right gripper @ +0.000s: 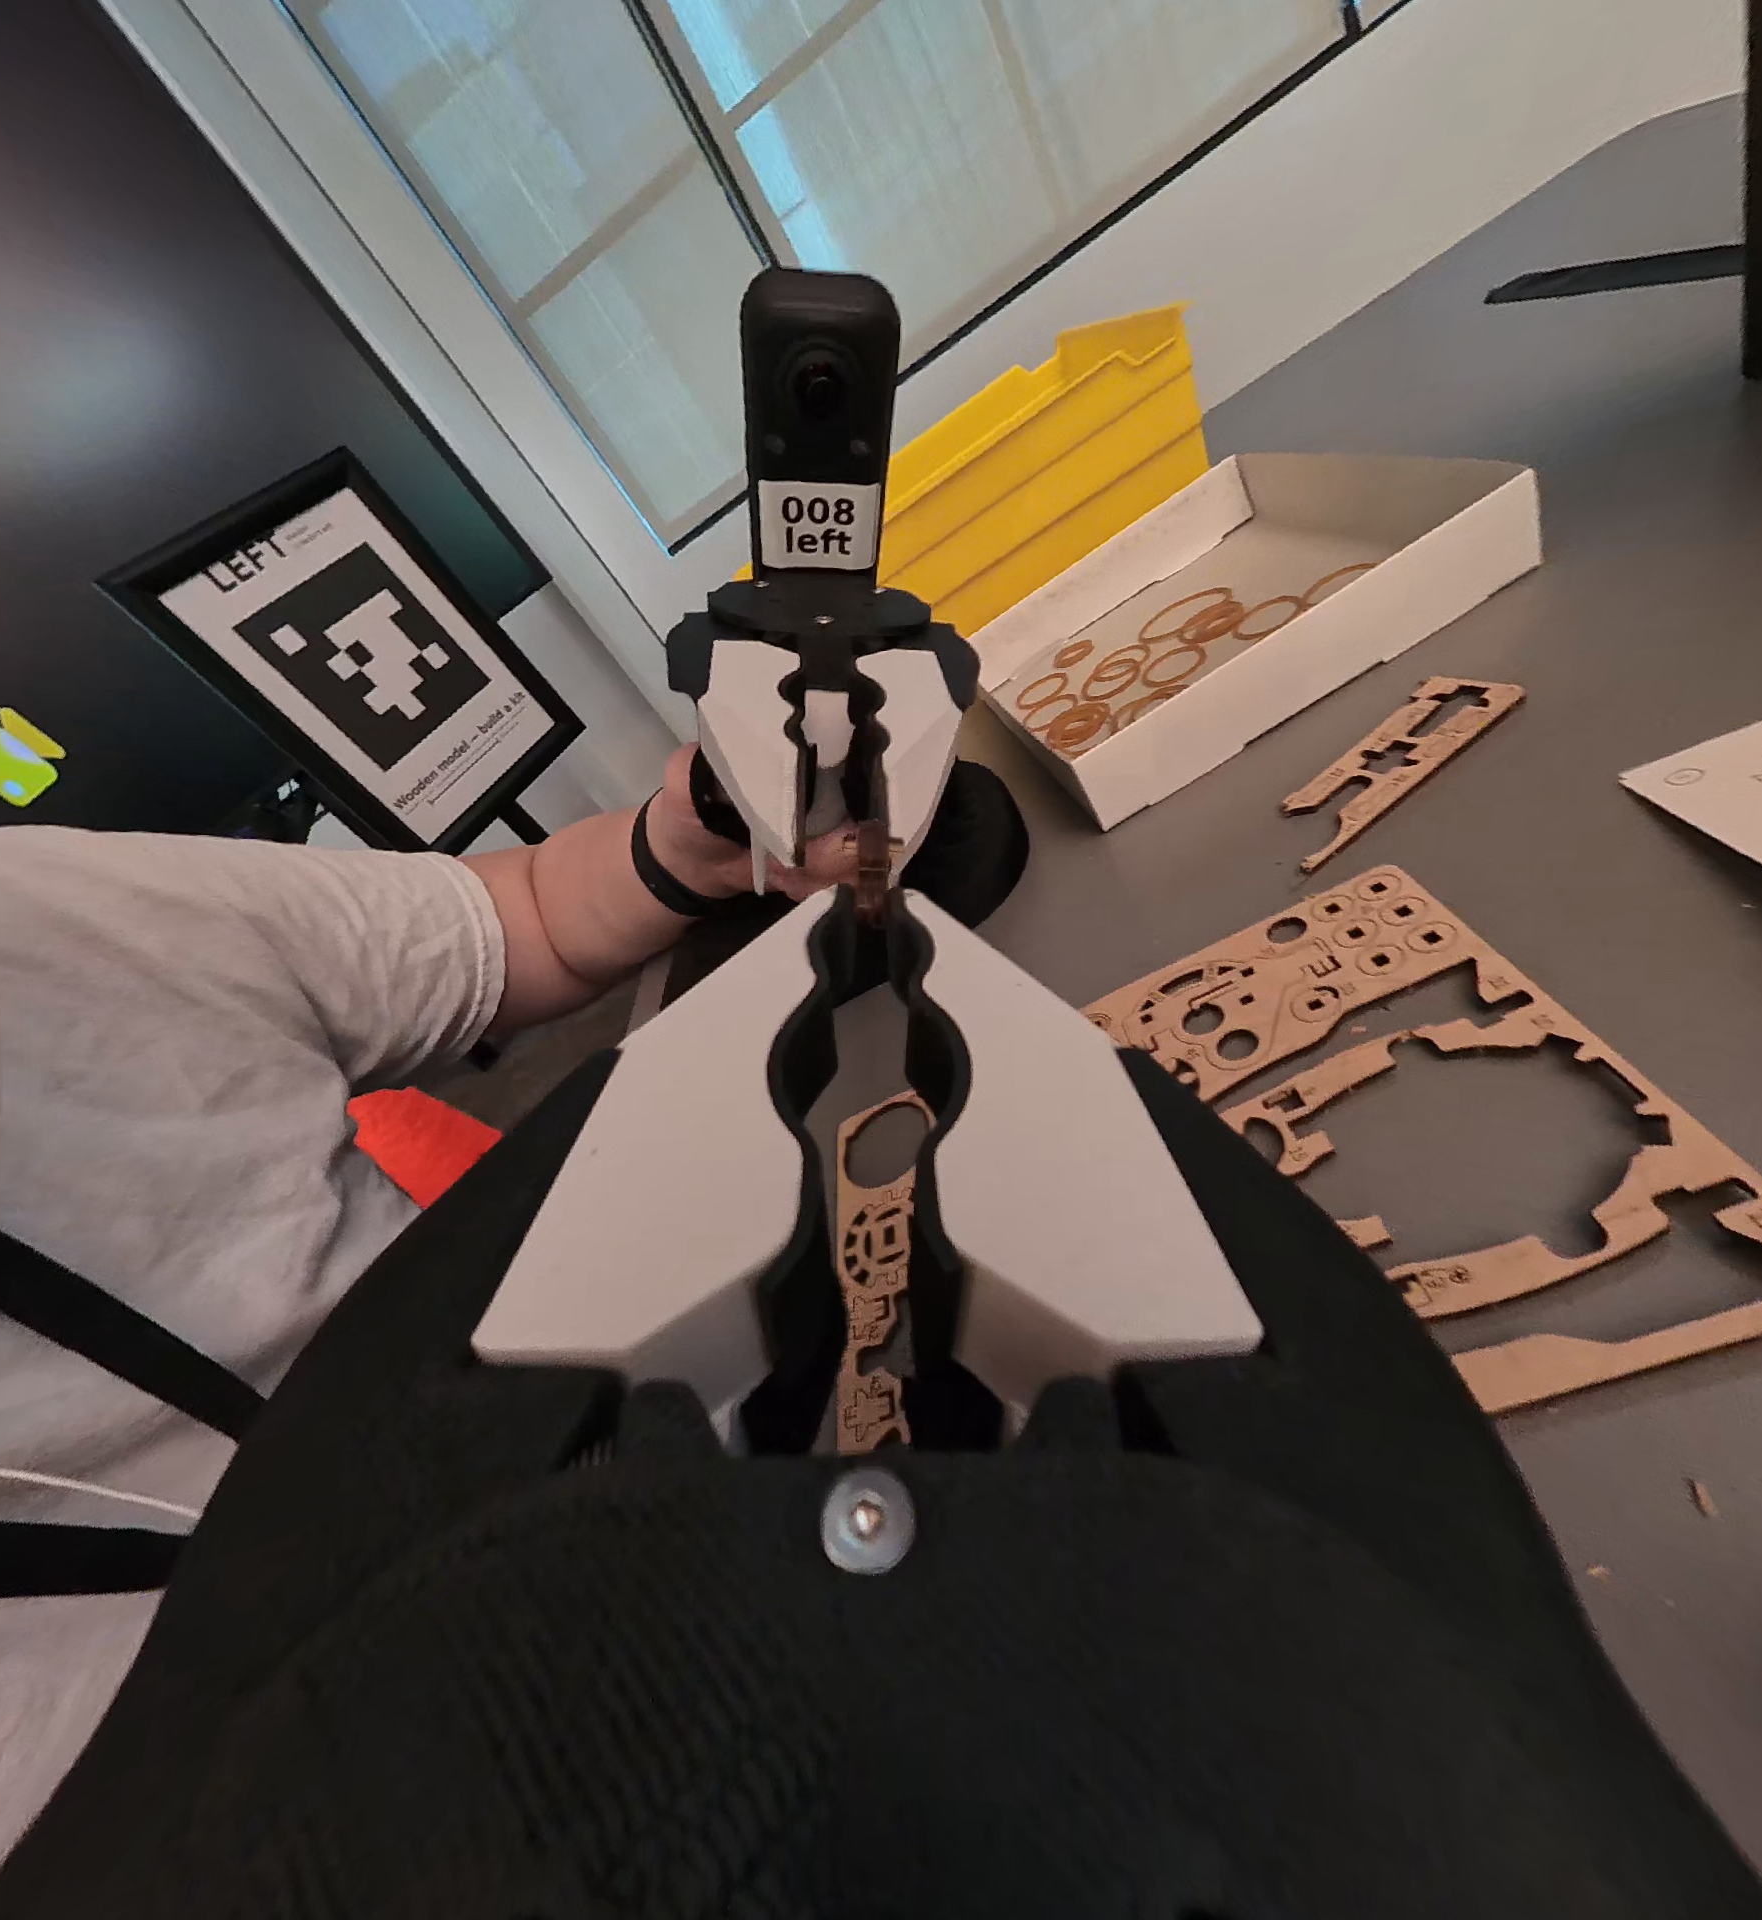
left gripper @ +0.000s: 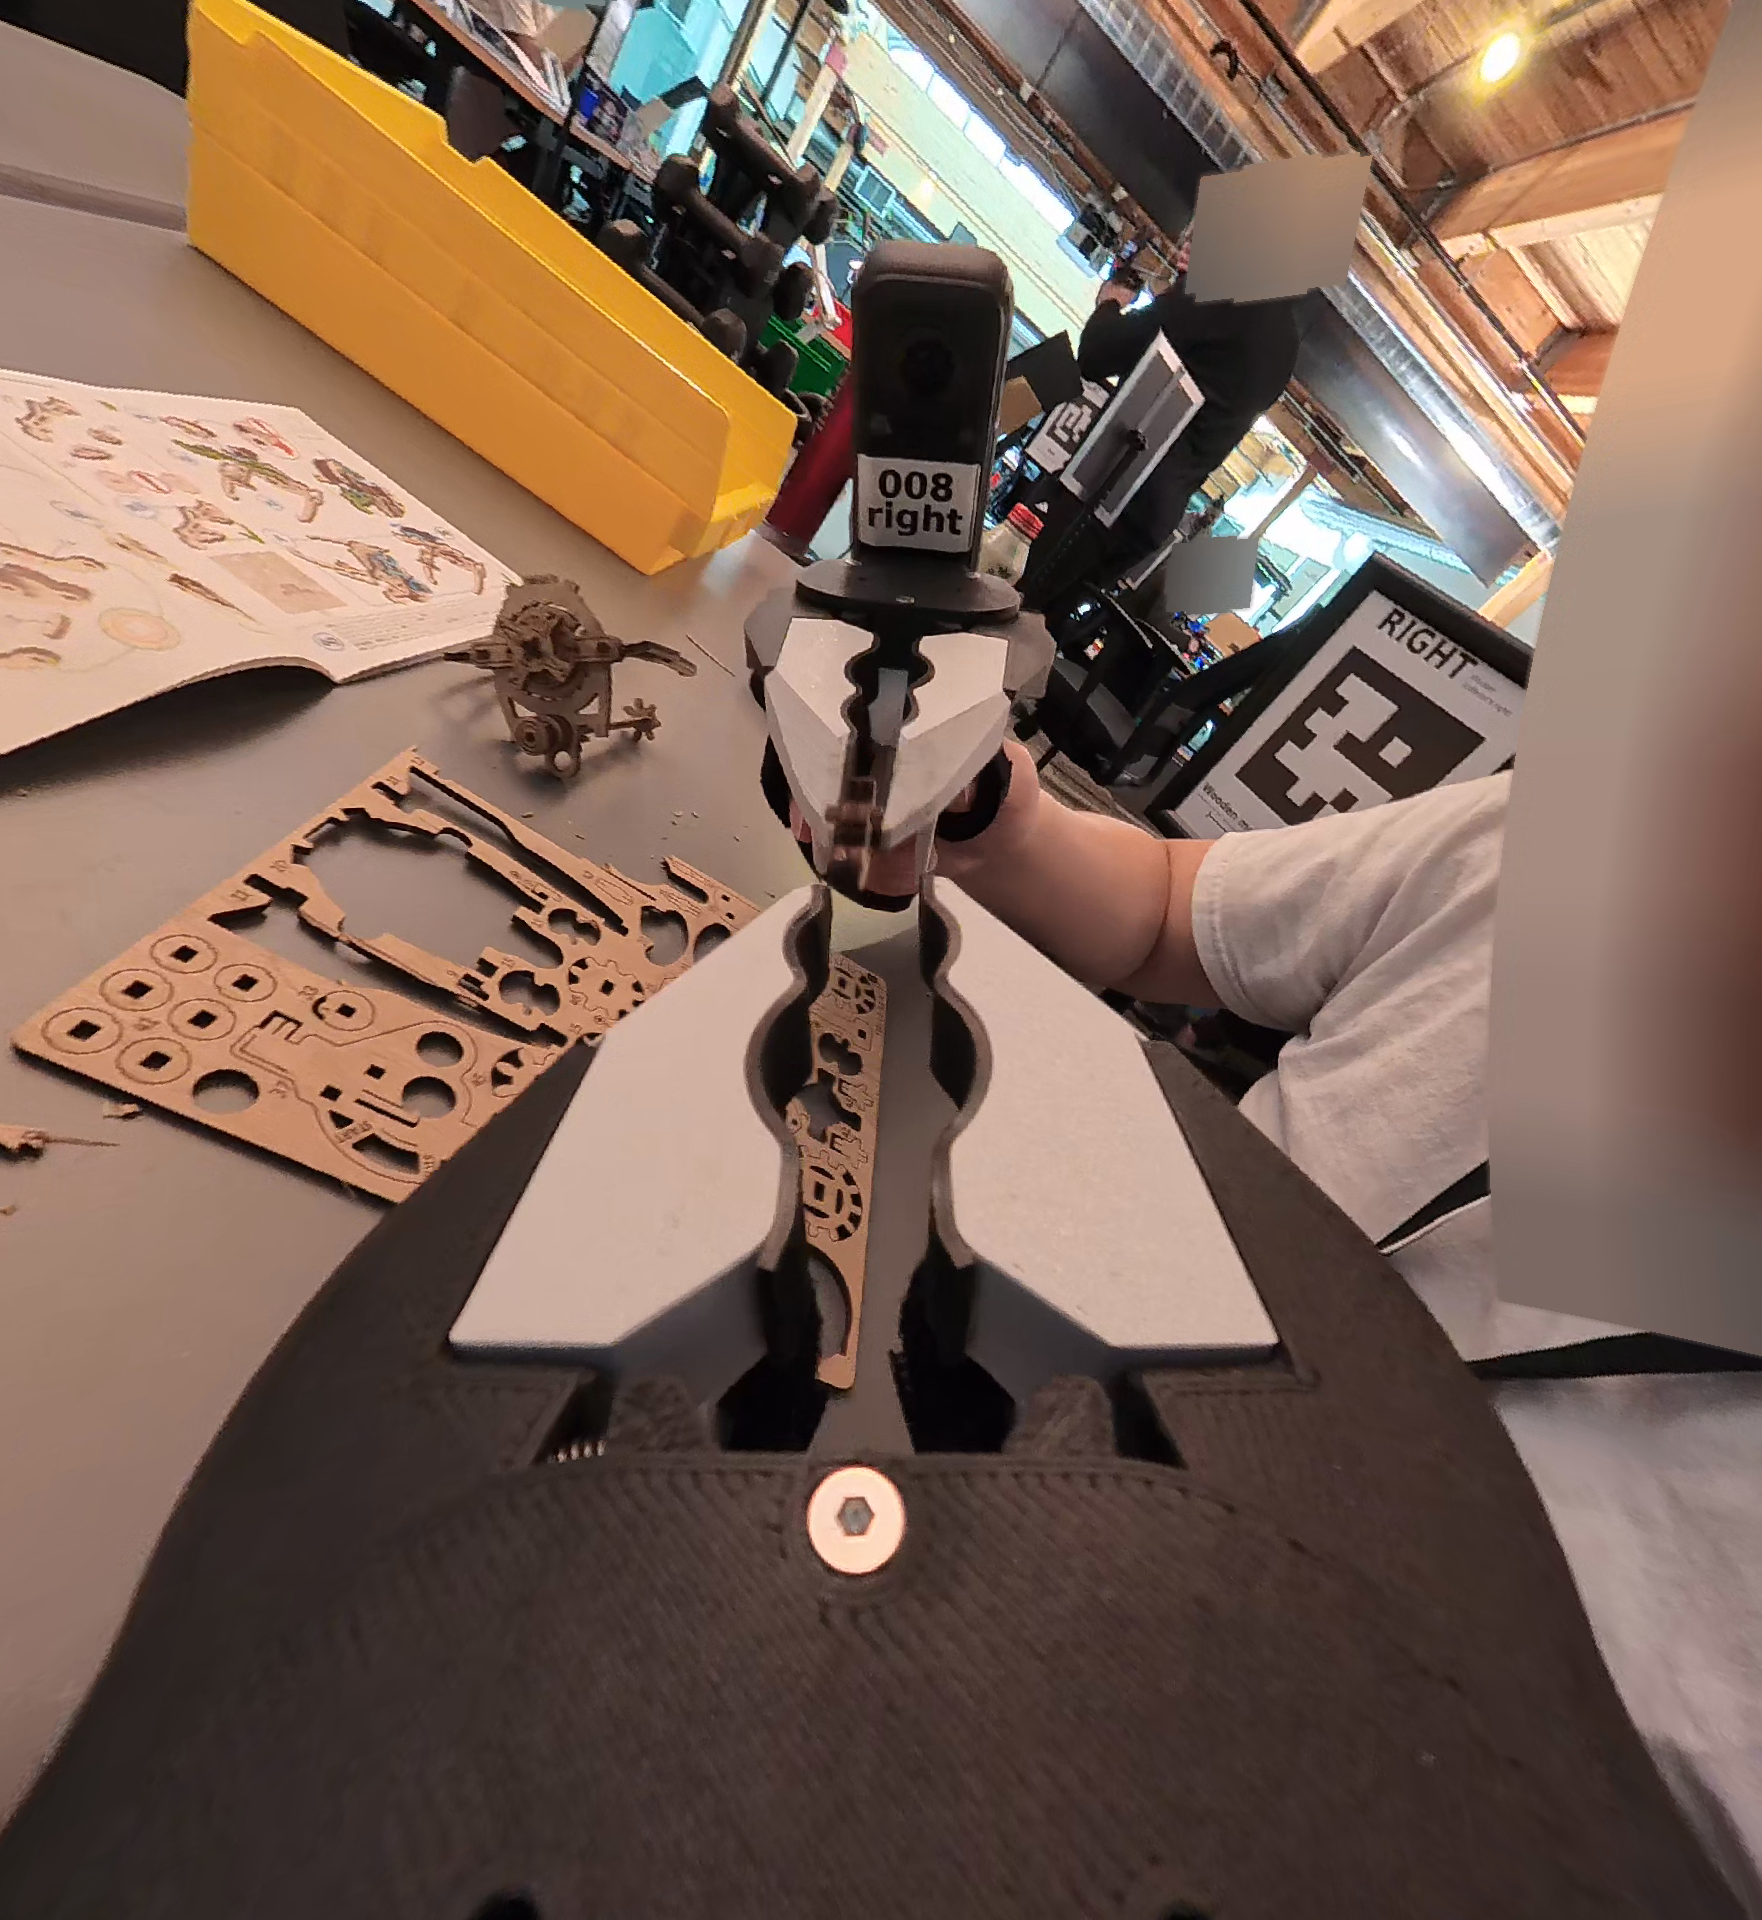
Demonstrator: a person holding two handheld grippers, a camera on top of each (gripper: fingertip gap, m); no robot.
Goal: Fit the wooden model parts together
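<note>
The left gripper (left gripper: 861,904) and right gripper (right gripper: 866,894) meet tip to tip above the grey table (left gripper: 129,1351), both clenched on a small wooden part (right gripper: 872,847), with the punched wooden sheet (left gripper: 368,977) at nine o'clock of the left one.

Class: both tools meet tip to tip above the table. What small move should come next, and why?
Probably ease the left tool forward a touch. The right tool pinches a small wooden part just beyond its tips, above the table; whether the left tool grips anything is unclear.
</note>
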